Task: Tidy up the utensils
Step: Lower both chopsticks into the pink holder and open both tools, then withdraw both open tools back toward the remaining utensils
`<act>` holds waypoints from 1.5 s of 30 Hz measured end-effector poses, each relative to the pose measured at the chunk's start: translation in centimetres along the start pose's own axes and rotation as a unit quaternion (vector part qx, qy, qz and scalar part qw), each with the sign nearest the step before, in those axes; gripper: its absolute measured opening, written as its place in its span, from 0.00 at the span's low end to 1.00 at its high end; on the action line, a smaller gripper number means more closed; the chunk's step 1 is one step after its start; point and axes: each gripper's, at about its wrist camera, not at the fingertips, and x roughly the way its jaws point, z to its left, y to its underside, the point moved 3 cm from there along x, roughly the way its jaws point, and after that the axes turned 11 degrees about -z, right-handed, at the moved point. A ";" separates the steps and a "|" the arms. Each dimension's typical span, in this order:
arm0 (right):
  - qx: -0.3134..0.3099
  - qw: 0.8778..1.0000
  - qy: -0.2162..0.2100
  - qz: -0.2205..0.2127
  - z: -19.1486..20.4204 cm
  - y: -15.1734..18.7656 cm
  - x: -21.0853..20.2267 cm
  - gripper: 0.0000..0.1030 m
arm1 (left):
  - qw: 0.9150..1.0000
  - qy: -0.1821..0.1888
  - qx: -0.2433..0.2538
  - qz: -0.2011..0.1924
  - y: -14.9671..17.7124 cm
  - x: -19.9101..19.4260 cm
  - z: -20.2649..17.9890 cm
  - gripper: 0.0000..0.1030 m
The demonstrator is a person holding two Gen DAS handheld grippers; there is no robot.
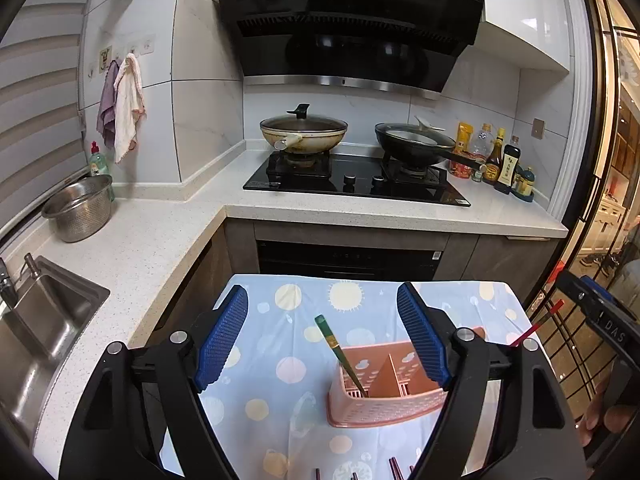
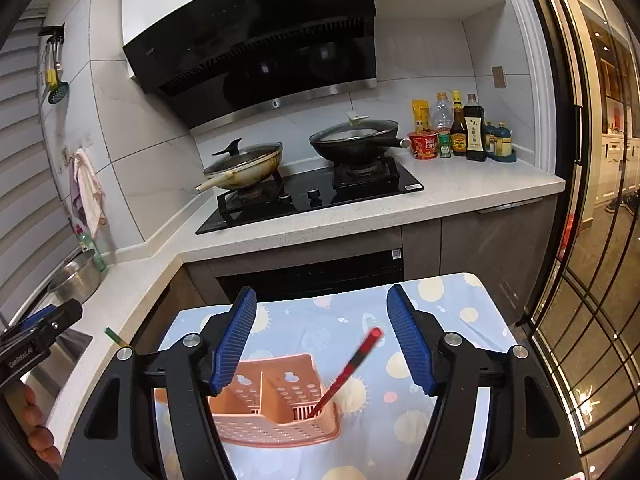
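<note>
The pink utensil caddy (image 1: 384,392) stands on the patterned cloth (image 1: 280,320); its central divider separates utensils by colour, judging from the contents. The green chopsticks (image 1: 340,356) stand in the left compartment, long axis tilted, upper tips pointing far-left; the red chopsticks (image 2: 348,368) stand in the right compartment, tips pointing far-right. Left gripper (image 1: 322,336) and right gripper (image 2: 322,340) hover released, jaws spread, grasping nothing; further chopstick ends (image 1: 394,470) lie at the near edge, apparently unsorted.
</note>
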 end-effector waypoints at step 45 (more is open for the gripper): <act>0.010 0.991 0.045 0.128 -3.7 19.6 -26.0 0.68 | 0.991 -0.008 0.032 0.133 19.1 -18.1 1.2 0.85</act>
